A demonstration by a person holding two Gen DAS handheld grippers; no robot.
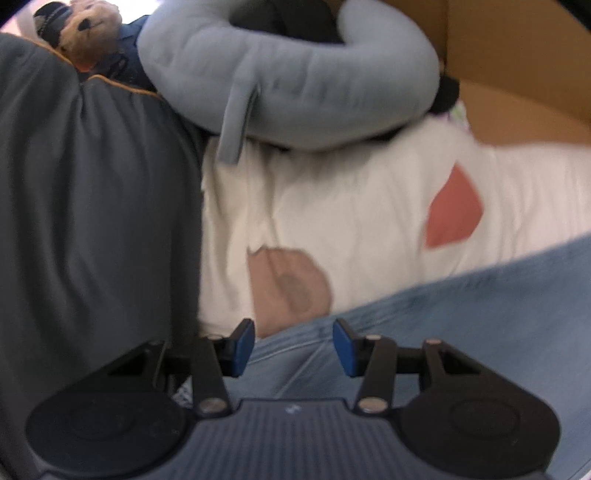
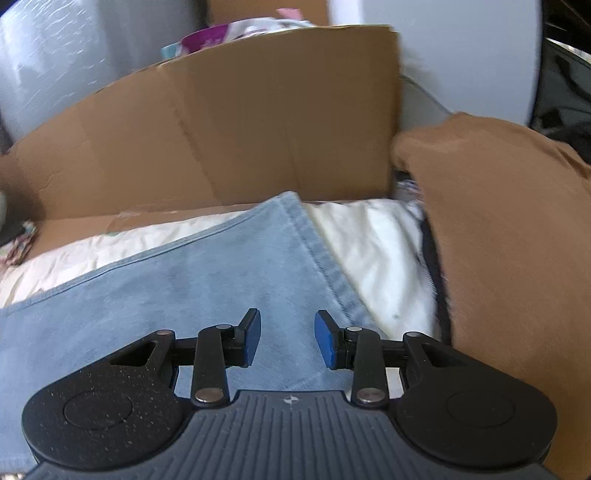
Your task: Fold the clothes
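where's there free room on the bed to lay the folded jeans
Bare white sheet lies between the jeans hem, cardboard box and brown garment. Crowded by the grey neck pillow and dark grey fabric.

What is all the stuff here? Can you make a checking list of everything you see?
Surface: white bedding with pink and red patches, rumpled.
Job's things: light blue jeans spread flat over the bedding, hem stitching showing; not yet folded.
Clutter: grey-blue neck pillow, teddy bear, dark grey cushion with orange piping, brown garment piled at the right.
Grippers: left gripper open, above the jeans, holding nothing; right gripper open, above the jeans, holding nothing.
Cables: nothing seen.
Surroundings: cardboard box with its flap standing behind the bedding, colourful things inside, too blurred to name.
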